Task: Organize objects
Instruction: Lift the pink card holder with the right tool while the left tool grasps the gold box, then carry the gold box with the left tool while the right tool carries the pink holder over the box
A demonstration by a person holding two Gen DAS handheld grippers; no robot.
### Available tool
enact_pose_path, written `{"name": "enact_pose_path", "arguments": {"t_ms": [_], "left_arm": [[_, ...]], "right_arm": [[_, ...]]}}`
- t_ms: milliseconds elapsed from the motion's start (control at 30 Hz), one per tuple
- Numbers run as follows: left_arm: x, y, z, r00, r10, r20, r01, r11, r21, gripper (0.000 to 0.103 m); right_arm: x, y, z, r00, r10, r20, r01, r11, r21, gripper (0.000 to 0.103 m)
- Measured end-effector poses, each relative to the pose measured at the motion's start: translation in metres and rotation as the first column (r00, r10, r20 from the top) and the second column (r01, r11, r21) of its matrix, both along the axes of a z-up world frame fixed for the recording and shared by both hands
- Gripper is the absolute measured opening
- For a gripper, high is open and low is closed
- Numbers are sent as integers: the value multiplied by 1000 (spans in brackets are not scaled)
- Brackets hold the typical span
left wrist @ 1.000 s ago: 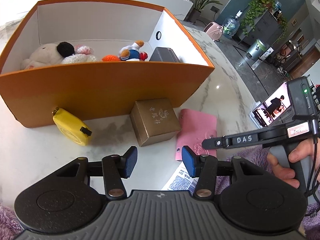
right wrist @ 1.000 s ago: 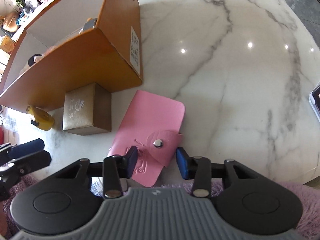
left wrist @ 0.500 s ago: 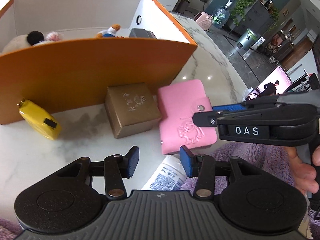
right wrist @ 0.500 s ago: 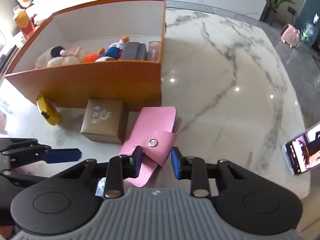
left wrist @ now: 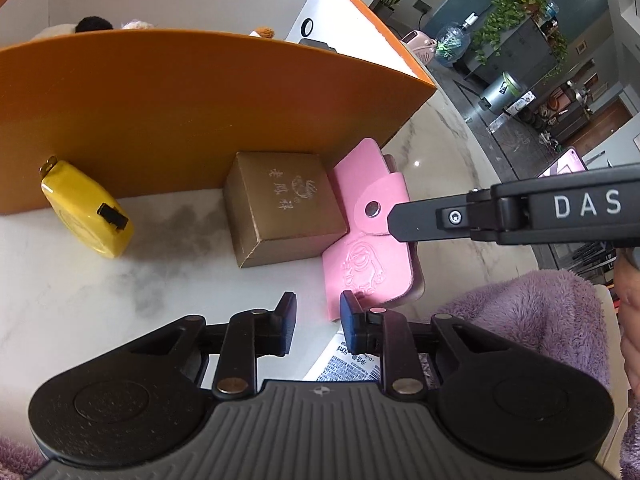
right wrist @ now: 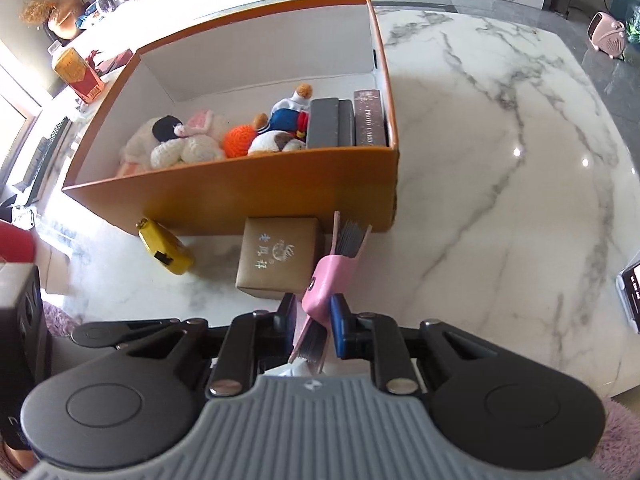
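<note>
The right gripper (right wrist: 313, 322) jaws are closing on the pink wallet (right wrist: 320, 292). Beyond them, the orange box (right wrist: 256, 192) holds soft toys (right wrist: 188, 140) and cases (right wrist: 332, 122). The left gripper (left wrist: 314, 326) jaws are closing on nothing.

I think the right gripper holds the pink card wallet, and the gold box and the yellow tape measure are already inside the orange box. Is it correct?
Not fully. The gold box and the yellow tape measure are outside the orange box, on the marble table against its front wall, as the right wrist view shows. The right gripper does hold the pink card wallet, its fingers closing on it.
</note>
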State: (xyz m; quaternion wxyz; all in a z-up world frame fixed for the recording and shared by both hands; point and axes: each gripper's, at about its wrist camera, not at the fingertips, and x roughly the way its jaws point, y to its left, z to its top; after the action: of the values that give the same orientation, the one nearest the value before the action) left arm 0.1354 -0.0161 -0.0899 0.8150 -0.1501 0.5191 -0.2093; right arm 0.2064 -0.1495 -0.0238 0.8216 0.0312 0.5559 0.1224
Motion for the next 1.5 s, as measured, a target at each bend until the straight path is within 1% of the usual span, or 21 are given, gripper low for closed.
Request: {"name": "enact_pose_path", "arguments": {"t_ms": [67,167,233,333,367,400,467,533,567,600,700,800,900,1033,1133,1167,1200,1233,1333,1433,1500], "left_arm": [[0,3,0,1000,2,-4,-2,1000,-11,27],[-1,6,0,1000,3,-4,-4,1000,-14,27],[-1,9,1,1000,9,1,-9,1000,-12,27],[-3,15,7,999,29,24,-30,1000,6,27],[-4,17,9,999,37,35,-38,999,16,33],[-5,18,11,998,48,46,-49,999,25,42],[-7,21,16,996,66,66,-68,997,27,52],[-7,22,21,993,77,86,-79,997,23,57],[-7,22,24,992,81,93,-84,996,24,62],[-6,21,26,991,87,100,-91,995,32,69],[5,8,29,988,107,109,-115,991,71,83],[18,-5,28,991,107,80,-116,986,117,83],[27,-21,27,992,106,65,-116,977,178,84],[32,-36,25,992,109,59,-120,961,247,84],[37,-44,22,993,100,57,-113,947,300,83],[38,-46,21,993,100,58,-113,942,315,81],[38,-47,21,993,102,56,-115,937,330,76],[38,-46,20,993,105,54,-117,934,339,76],[36,-43,21,993,111,47,-121,937,327,74],[37,-41,22,992,115,43,-123,937,328,73],[32,-37,26,992,115,50,-125,940,316,73]], "right_arm": [[2,3,-1,1000,-5,1,5,1000,0,24],[7,4,-5,1000,-28,4,28,1000,0,25],[12,4,-10,999,-48,9,48,999,-15,25],[20,0,-18,997,-79,1,79,997,-11,28],[21,-1,-19,996,-86,-4,86,996,1,27],[23,-3,-21,996,-92,-7,92,996,14,27],[23,-4,-22,996,-95,3,95,995,20,25],[22,-5,-21,994,-104,17,103,995,10,24],[21,-7,-20,994,-107,33,107,994,-1,24],[19,-9,-18,993,-104,57,105,994,-15,24],[17,-22,-12,988,-121,93,124,992,-37,24],[17,-36,-11,984,-143,103,147,989,-31,24],[16,-46,-13,980,-158,118,162,986,-24,24],[18,-55,-21,979,-179,101,177,984,28,24],[17,-55,-25,980,-177,94,173,984,49,24],[17,-56,-26,980,-177,94,173,984,52,24],[17,-56,-26,980,-176,95,171,984,54,24],[16,-57,-26,980,-175,95,170,984,58,24],[16,-58,-26,980,-173,94,167,984,66,24],[14,-58,-23,981,-164,107,158,985,62,24],[11,-57,-19,980,-161,121,154,986,61,24]]}}
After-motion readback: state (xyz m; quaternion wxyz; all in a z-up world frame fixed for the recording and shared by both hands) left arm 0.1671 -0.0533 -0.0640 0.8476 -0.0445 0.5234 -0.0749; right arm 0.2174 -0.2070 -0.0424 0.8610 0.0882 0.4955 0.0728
